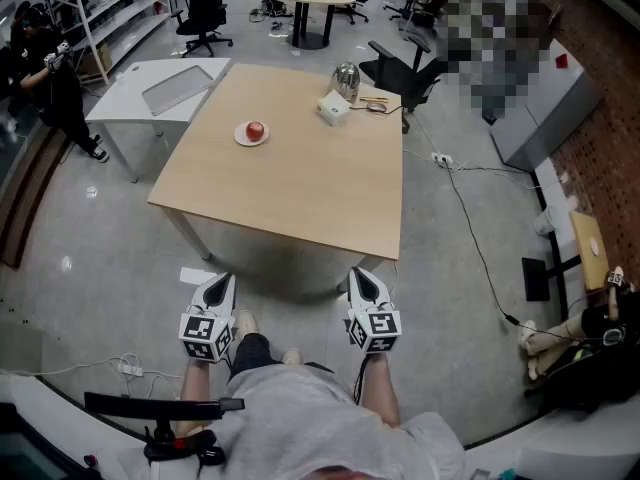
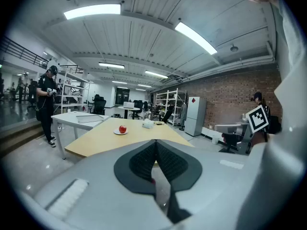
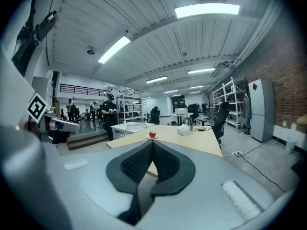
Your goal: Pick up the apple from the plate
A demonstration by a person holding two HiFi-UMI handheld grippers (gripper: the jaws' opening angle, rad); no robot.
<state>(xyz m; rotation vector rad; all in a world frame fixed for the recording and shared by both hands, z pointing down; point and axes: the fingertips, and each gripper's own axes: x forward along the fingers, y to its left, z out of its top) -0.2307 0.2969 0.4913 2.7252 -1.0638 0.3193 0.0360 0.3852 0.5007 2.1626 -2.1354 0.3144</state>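
Round red apple (image 1: 255, 129) sat on the small white plate (image 1: 241, 139) up at 11 o'clock; left gripper (image 1: 221, 281) and right gripper (image 1: 362, 274) were both pinched closed (nothing held).

Pale grey left tongs (image 1: 221, 280) and right tongs (image 1: 361, 274), black ribbed pads (image 2: 141, 162), black-and-white marker cubes (image 1: 205, 334), grey shirt (image 1: 300, 413)

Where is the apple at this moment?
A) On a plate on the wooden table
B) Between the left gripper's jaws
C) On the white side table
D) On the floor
A: the apple sits on the plate, which rests on the wooden table.
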